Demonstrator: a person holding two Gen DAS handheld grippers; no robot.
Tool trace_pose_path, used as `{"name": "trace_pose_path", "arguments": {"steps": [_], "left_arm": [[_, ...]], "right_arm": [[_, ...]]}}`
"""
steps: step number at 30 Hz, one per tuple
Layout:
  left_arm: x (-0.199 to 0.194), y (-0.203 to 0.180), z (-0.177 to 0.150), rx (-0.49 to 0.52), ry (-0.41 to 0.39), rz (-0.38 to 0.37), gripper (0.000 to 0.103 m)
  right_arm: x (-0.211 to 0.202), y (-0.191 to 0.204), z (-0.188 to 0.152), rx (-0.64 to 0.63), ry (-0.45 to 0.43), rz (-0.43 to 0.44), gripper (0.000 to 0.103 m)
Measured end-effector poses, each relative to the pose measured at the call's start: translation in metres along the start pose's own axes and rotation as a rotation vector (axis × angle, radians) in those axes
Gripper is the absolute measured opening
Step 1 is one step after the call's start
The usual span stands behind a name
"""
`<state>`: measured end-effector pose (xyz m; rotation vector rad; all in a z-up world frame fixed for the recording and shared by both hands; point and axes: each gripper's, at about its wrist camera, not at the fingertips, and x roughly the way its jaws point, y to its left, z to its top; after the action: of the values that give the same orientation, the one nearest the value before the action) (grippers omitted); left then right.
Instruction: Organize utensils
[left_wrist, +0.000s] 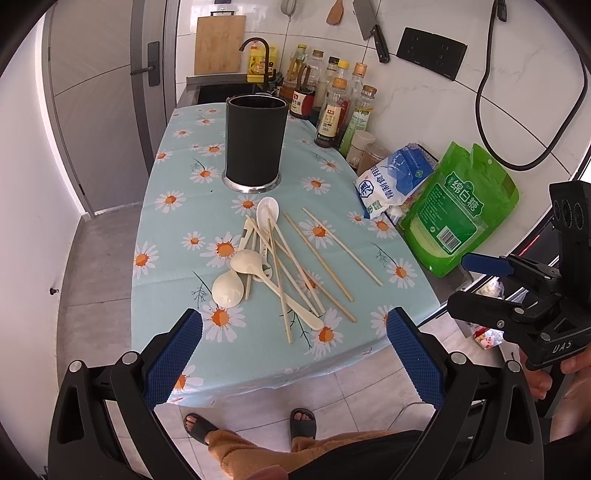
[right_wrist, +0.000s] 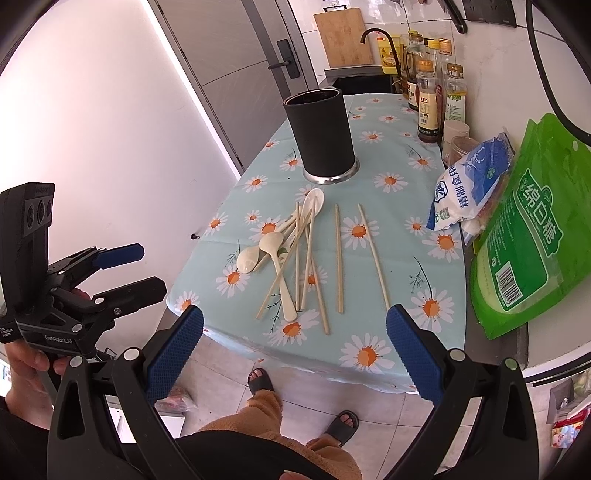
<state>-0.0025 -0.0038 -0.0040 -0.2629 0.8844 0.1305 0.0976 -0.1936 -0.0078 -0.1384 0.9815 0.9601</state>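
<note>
A black cylindrical utensil holder (left_wrist: 256, 142) (right_wrist: 320, 133) stands upright at the far middle of the daisy-print tablecloth (left_wrist: 177, 221) (right_wrist: 417, 266). In front of it lies a loose heap of several cream spoons (left_wrist: 228, 288) (right_wrist: 248, 259) and several wooden chopsticks (left_wrist: 317, 256) (right_wrist: 338, 254), partly crossed over each other. My left gripper (left_wrist: 294, 325) hovers open over the table's near edge, short of the heap. My right gripper (right_wrist: 294, 325) is open too, held above the near edge, nothing between its fingers. Each gripper shows in the other's view (left_wrist: 480, 280) (right_wrist: 144, 267).
A green sugar bag (left_wrist: 458, 210) (right_wrist: 532, 247) and a white-blue salt bag (left_wrist: 395, 179) (right_wrist: 469, 184) lie at the right edge. Sauce and oil bottles (left_wrist: 332, 107) (right_wrist: 432, 92) line the back right. A sink and tap (left_wrist: 258, 59) sit behind. The person's sandalled feet (left_wrist: 251, 424) stand below.
</note>
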Motion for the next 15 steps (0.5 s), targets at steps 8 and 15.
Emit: {"name": "trace_pose_path", "arguments": {"steps": [8,15], "left_arm": [[0.0016,-0.0005,0.0012,0.003,0.009,-0.002,0.097],[0.0035,-0.0003,0.0037,0.007,0.010,-0.011,0.097]], "right_arm": [[0.0020,-0.0051,0.0006,0.018,0.010,-0.004,0.099],[0.0040,-0.0070,0.0017,0.031,0.014,-0.014,0.099]]}}
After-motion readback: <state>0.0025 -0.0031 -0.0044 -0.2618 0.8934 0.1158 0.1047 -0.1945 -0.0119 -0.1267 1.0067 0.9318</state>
